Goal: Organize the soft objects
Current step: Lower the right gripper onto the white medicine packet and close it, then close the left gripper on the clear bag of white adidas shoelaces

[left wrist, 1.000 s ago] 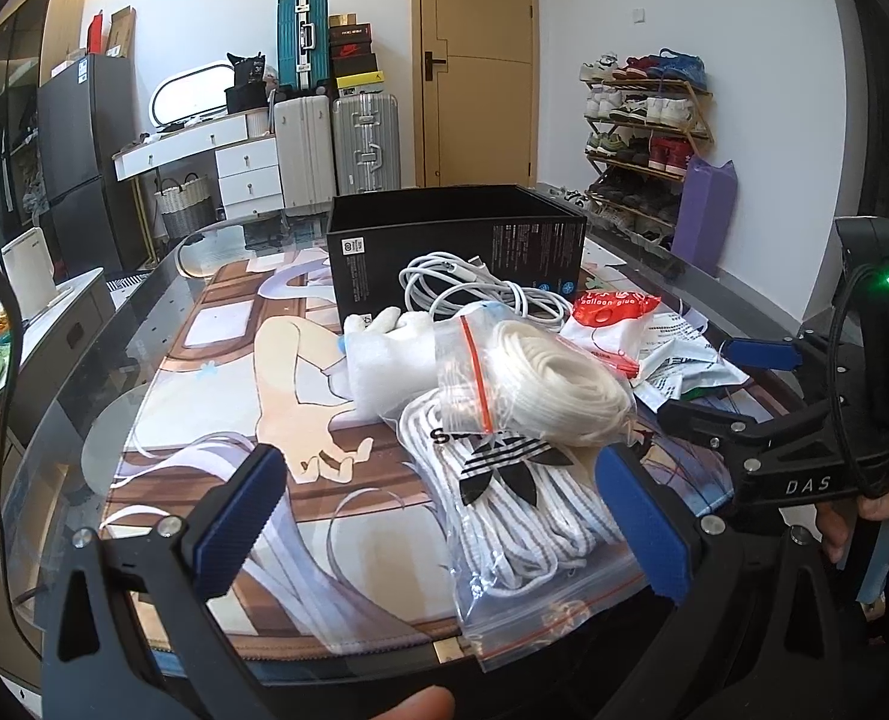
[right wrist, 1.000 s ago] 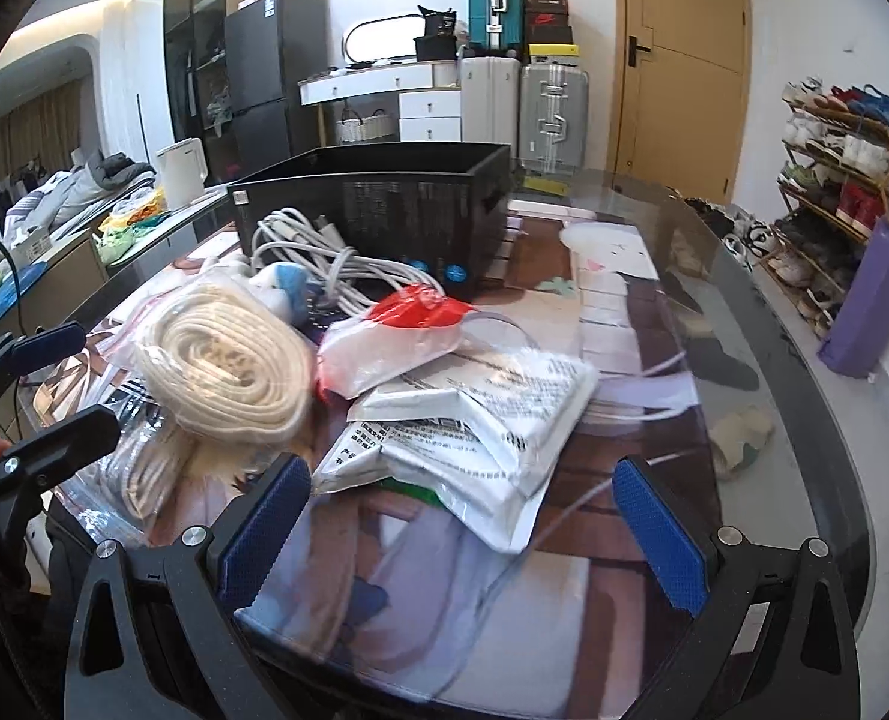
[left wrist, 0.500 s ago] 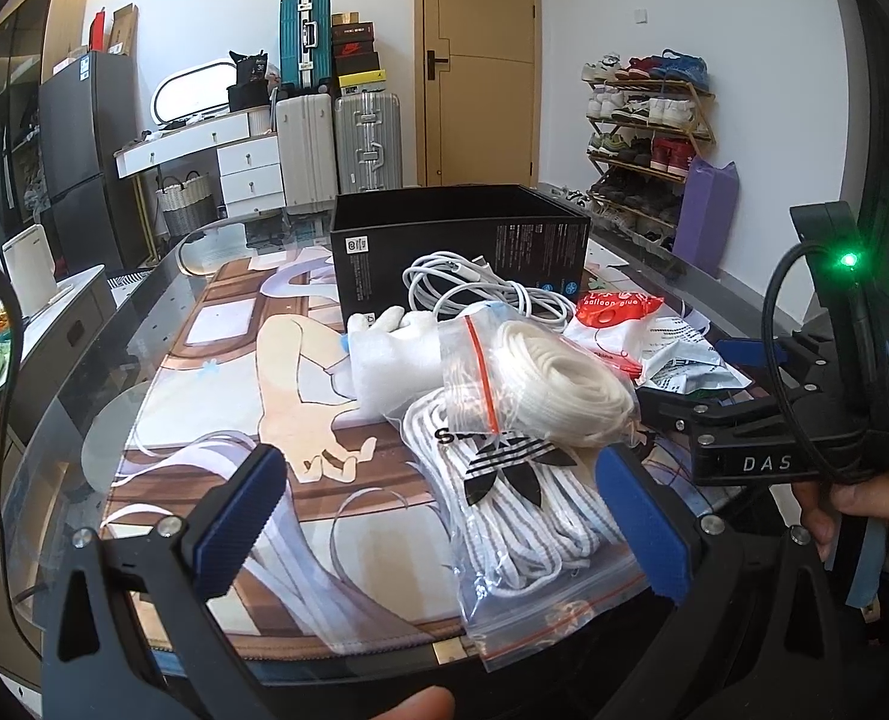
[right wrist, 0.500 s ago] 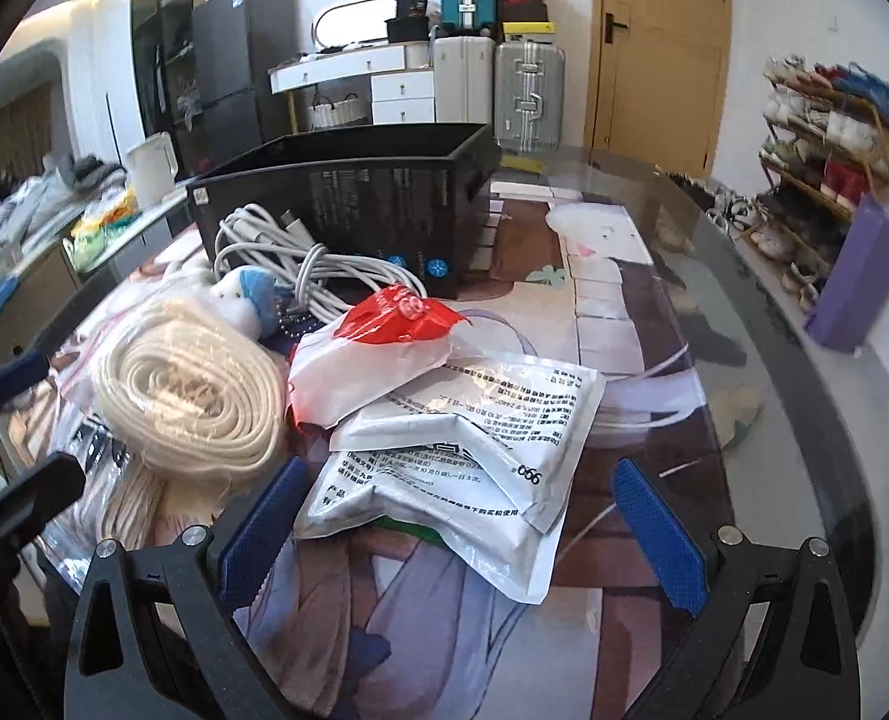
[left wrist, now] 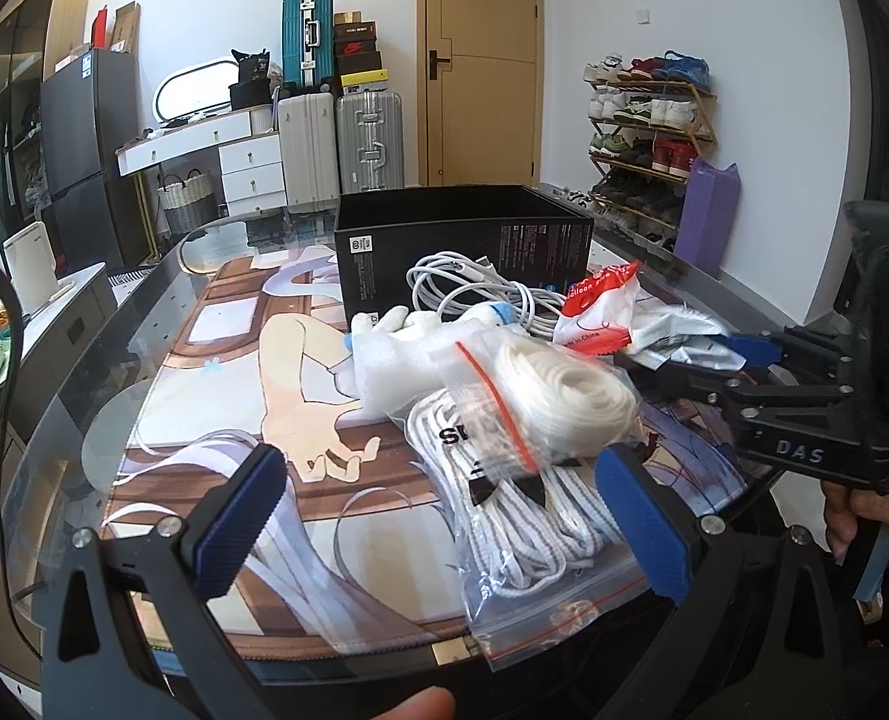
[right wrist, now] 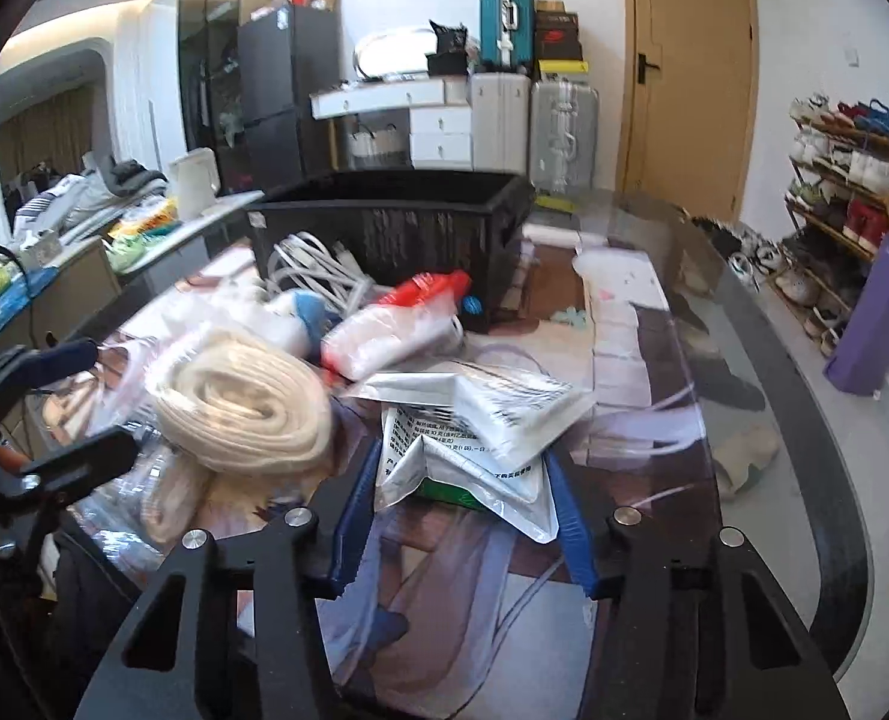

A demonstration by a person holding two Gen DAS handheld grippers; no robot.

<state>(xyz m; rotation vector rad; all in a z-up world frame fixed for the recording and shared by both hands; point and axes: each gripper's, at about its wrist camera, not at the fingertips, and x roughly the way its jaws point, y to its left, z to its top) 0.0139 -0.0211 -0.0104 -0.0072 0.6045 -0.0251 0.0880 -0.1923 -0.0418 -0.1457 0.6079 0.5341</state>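
Observation:
A pile of soft packets lies on the glass table before an open black box [left wrist: 462,240] [right wrist: 396,228]. My right gripper [right wrist: 462,510] has closed partway, its blue pads on either side of the silver foil packets [right wrist: 480,438]; it shows in the left wrist view [left wrist: 750,354]. My left gripper [left wrist: 444,516] is open and empty, just short of a zip bag of striped white laces [left wrist: 528,510]. A bagged coil of cream rope [left wrist: 564,396] [right wrist: 240,402] lies on that bag. A red and white bag [right wrist: 396,324], a white cable [left wrist: 474,288] and a white plush toy [left wrist: 396,324] lie nearer the box.
A printed mat [left wrist: 216,372] covers the table. The rounded glass edge [right wrist: 804,396] runs along the right. Suitcases [left wrist: 336,144], drawers and a shoe rack [left wrist: 648,138] stand behind the table. My left gripper shows at the left of the right wrist view [right wrist: 54,408].
My right gripper has moved forward onto the silver packets and its pads have closed in from wide open to their sides. The left gripper has held still.

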